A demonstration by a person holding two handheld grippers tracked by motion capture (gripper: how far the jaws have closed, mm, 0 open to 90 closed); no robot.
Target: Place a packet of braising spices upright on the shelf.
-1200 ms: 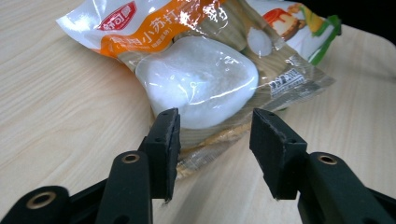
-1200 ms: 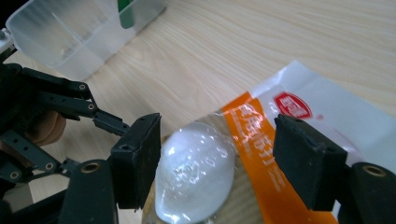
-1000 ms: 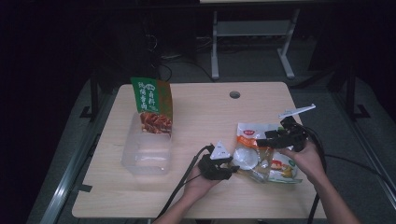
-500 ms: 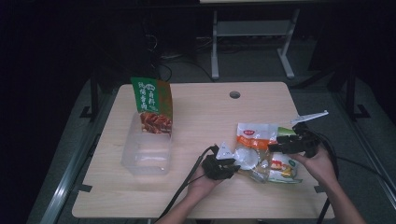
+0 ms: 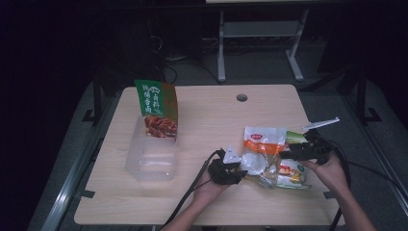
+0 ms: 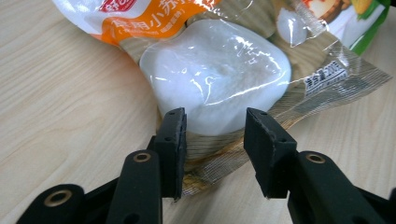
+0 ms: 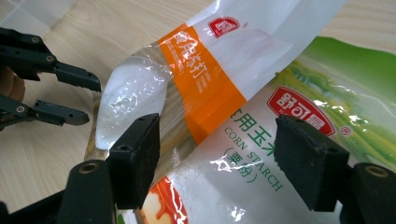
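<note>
left gripper (image 6: 212,133) w/ jaws just reopened abt halfway, straddling the near seam of the baking soda bag (image 6: 219,70) but gripping nothing, should bite the flat edge, while right gripper (image 7: 217,154), wide open and empty, hovers over corn starch bag (image 7: 280,154).

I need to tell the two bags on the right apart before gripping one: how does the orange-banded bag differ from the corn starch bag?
The orange-banded bag is partly clear and shows a white lump inside; the corn starch bag is printed green and white. The orange-banded bag overlaps the corn starch bag's edge. The left gripper, open, straddles the orange-banded bag's end; the right gripper, open, is over the corn starch bag. Both lie flat on the table.
</note>
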